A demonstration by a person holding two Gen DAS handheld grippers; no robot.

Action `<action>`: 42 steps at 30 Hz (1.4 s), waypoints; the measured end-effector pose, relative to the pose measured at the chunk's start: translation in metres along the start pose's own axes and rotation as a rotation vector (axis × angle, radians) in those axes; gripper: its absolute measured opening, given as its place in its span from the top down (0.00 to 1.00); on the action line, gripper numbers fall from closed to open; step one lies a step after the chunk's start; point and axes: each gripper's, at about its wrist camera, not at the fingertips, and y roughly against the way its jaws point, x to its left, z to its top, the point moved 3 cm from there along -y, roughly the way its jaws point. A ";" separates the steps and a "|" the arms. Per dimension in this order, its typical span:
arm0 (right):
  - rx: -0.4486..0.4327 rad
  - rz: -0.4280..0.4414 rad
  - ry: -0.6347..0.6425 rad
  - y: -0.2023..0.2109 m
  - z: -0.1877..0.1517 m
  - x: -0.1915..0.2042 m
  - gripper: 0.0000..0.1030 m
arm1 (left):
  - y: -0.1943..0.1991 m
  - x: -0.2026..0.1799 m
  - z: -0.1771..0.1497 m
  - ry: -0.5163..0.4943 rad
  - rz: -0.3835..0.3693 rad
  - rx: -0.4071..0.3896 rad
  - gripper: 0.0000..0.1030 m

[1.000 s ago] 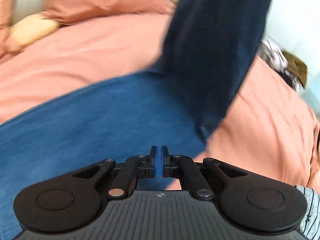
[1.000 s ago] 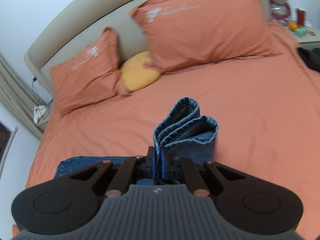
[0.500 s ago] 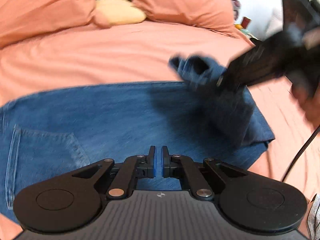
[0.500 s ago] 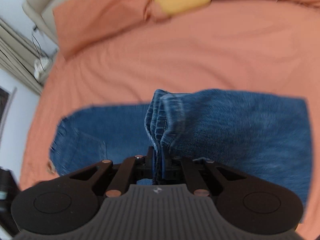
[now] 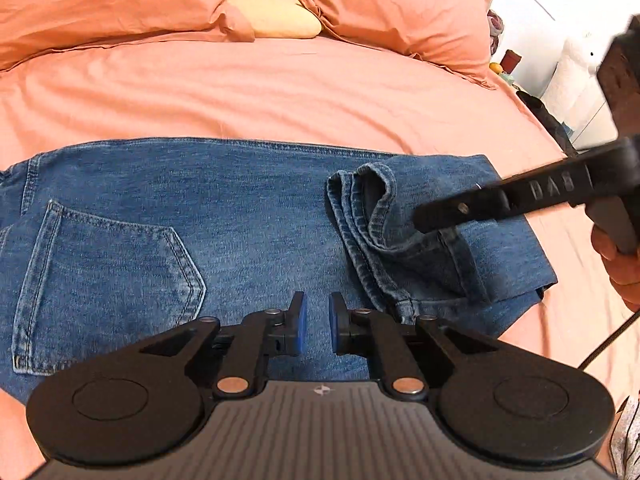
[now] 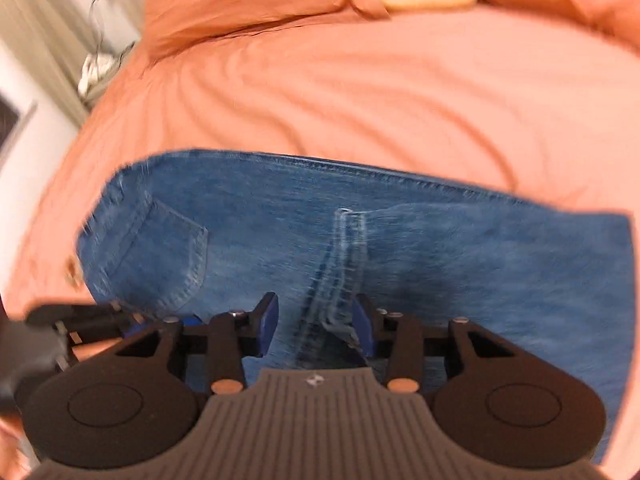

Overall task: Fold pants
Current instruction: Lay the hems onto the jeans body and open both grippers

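- A pair of blue denim pants (image 5: 248,216) lies flat across an orange bed (image 5: 280,92), stretched from left to right in both wrist views.
- The seat end of the pants is at the left, where a stitched back pocket (image 5: 108,276) faces up.
- The leg ends have been folded over from the right and lie on top of the lower half of the pants; their hems (image 5: 368,200) sit loosely bunched about midway along the garment, slightly rumpled rather than flat.
- The left tool (image 5: 318,328) hovers low over the near edge of the denim. Its jaws have just been opening and now stand a small gap apart, with nothing between the blue pads.
- The right tool (image 6: 314,322) is angled down over the folded leg ends. Its jaws have just been opening and stand clearly apart; the stitched hem runs up between them, but the pads do not press on it. This view is motion-blurred.
- From the left wrist view, the right tool reaches in from the right edge, its tip over the bunched hems, with part of the person's hand (image 5: 616,256) visible behind it.
- At the head of the bed are two orange pillows (image 5: 396,16) with a small yellow cushion (image 5: 272,12) between them.
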 end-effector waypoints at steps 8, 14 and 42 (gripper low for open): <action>-0.092 -0.200 0.162 0.004 -0.029 0.008 0.43 | 0.021 0.000 -0.016 -0.014 0.021 -0.007 0.89; -0.004 -0.064 0.086 -0.004 -0.036 -0.003 0.93 | 0.030 0.000 -0.018 0.004 0.019 -0.011 0.89; -0.175 0.003 0.048 0.032 -0.083 -0.021 0.56 | -0.020 -0.014 0.028 0.124 -0.080 -0.040 0.30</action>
